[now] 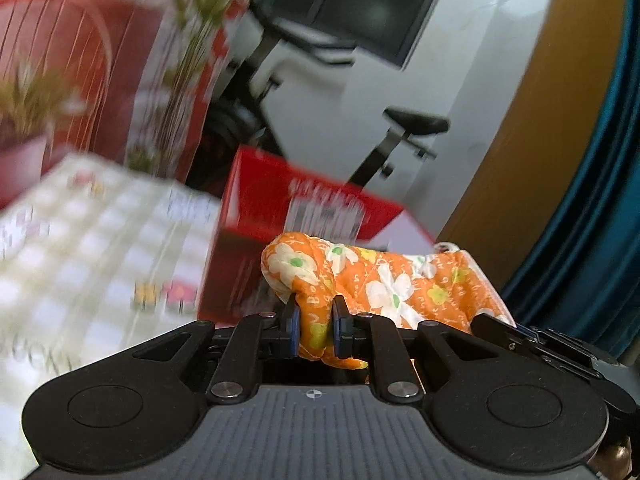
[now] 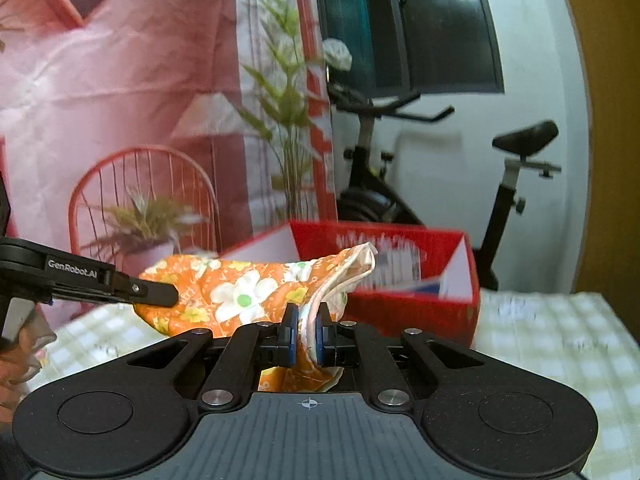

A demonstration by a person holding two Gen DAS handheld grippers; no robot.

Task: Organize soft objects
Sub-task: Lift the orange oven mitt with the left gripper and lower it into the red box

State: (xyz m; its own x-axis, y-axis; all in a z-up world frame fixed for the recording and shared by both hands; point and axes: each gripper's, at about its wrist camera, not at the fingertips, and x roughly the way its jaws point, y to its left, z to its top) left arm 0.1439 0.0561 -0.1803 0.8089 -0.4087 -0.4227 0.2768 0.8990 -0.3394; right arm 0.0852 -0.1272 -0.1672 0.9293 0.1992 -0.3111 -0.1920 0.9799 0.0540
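An orange oven mitt with white and yellow flowers (image 1: 380,284) hangs in the air between both grippers. My left gripper (image 1: 314,320) is shut on its thumb end. My right gripper (image 2: 306,330) is shut on its white-lined cuff edge. The mitt shows in the right wrist view (image 2: 240,292), stretched to the left, where the left gripper's black finger (image 2: 156,294) pinches it. A red cardboard box (image 2: 400,264) with an open top stands right behind the mitt on the table; it also shows in the left wrist view (image 1: 260,216).
The table has a pale checked cloth (image 2: 552,344). A printed backdrop with a red chair and plants (image 2: 140,120) hangs behind at the left. An exercise bike (image 2: 508,168) stands by the white wall behind the box. A wooden panel (image 1: 540,120) is at the right.
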